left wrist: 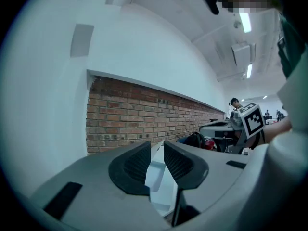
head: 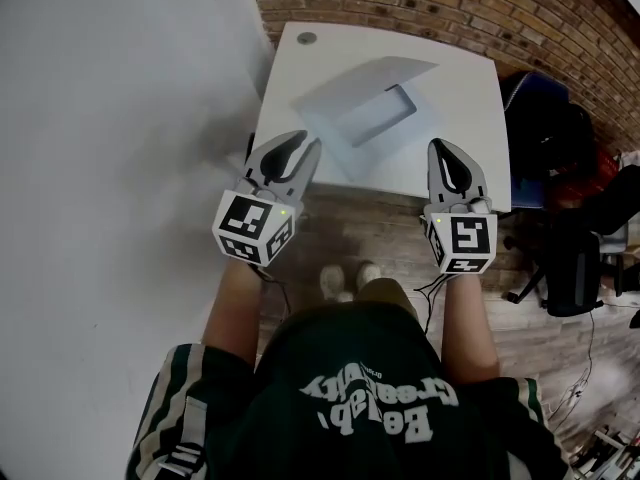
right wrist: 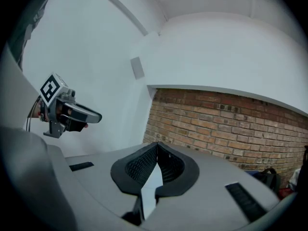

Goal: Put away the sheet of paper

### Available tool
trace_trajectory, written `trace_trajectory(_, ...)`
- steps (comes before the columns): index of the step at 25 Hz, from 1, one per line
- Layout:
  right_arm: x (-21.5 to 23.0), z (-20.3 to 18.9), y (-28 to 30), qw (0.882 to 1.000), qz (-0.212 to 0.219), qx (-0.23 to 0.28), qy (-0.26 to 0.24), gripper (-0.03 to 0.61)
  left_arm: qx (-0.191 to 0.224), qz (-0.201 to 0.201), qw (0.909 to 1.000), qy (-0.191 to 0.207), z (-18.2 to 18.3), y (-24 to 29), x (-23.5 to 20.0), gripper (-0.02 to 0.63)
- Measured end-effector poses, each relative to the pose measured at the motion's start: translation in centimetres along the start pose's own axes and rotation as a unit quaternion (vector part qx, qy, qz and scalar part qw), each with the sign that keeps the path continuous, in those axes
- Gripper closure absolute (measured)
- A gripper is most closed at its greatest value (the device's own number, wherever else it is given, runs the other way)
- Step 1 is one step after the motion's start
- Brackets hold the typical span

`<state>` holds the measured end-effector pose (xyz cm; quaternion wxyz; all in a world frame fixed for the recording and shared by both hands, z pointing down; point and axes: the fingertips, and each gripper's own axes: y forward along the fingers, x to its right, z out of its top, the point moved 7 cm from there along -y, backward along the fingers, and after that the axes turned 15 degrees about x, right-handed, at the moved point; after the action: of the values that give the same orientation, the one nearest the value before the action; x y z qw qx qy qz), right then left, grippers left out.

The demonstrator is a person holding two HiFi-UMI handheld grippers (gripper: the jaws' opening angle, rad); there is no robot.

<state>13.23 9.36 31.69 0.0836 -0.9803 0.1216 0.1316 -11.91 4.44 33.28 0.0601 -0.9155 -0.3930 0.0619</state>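
A white sheet of paper (head: 371, 109) lies on the white table (head: 460, 78), partly folded up over a pale flat folder-like thing; where one ends and the other begins I cannot tell. Both grippers hang in the air just before the table's near edge, apart from the paper. My left gripper (head: 306, 140) has its jaws apart with nothing between them; through the gap in the left gripper view shows the pale paper (left wrist: 156, 174). My right gripper (head: 441, 144) is shut and empty, its pads meeting (right wrist: 157, 146). The left gripper (right wrist: 97, 115) also shows in the right gripper view.
A brick wall (head: 450, 3) runs behind the table and a white wall (head: 110, 118) stands at the left. A black office chair (head: 575, 268) and dark bags (head: 545, 128) crowd the right side. A round cable hole (head: 306, 39) marks the table's far left corner.
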Motion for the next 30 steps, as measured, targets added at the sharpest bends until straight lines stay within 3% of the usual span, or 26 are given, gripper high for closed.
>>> trace_trajectory(4,0.9,0.6,-0.7,1.0,-0.007,0.015,-0.002,0.584,0.012,0.005,0.9998,0.016,1.0,0.0,1.5,0.547)
trace_trajectory(10,2.6,1.2,-2.0,0.999,0.014,0.029,0.006,0.584,0.01,0.022,0.9987,0.044,1.8,0.3,5.1,0.612)
trace_trajectory(22,5.6,0.7,-6.5,0.997,0.057,0.053,0.025,0.584,0.033,0.057,0.9922,0.106,3.2,0.9,13.0,0.614)
trace_trajectory(30,6.7,0.3,-8.4,0.996,0.062,0.059,0.025,0.584,0.039,0.075,0.9895,0.117,2.7,0.2,14.7,0.614)
